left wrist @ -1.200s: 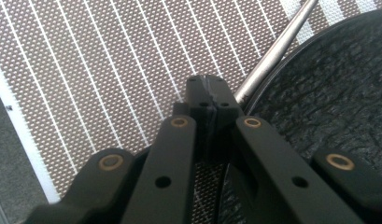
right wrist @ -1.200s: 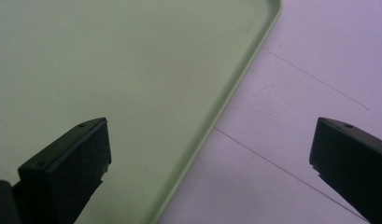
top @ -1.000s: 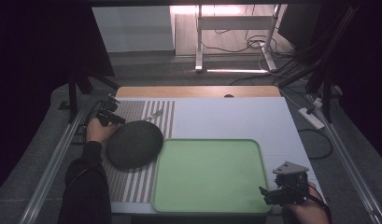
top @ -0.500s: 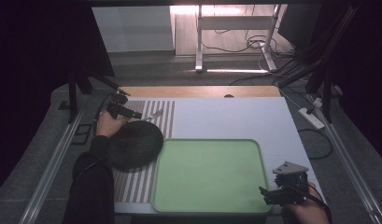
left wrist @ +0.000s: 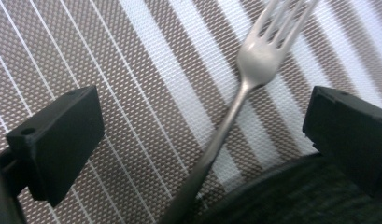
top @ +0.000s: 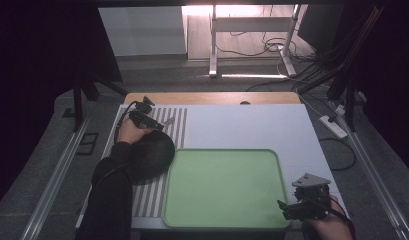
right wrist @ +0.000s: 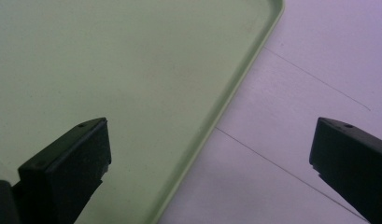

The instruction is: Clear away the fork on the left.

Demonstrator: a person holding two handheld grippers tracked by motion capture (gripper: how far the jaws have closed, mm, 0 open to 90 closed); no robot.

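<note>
I've got the left hand-held gripper [top: 159, 125] w/ jaws just opened wide, straddling the fork [left wrist: 235, 102] on the striped mat [top: 179, 120] by the dark bowl [top: 149, 157], touching nothing; right hand-held gripper [top: 287, 210] wide open, empty, over the green tray [top: 222, 220] edge on the white counter [top: 252, 125].

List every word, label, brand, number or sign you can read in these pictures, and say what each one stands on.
None: no readable text in any view.
The fork, seen close, shows no stamp or brand.
The striped placemat carries only a woven pattern.
The green tray is plain.
The dark round plate bears no visible marking.
The power strip beside the table is too small to show any print.
</note>
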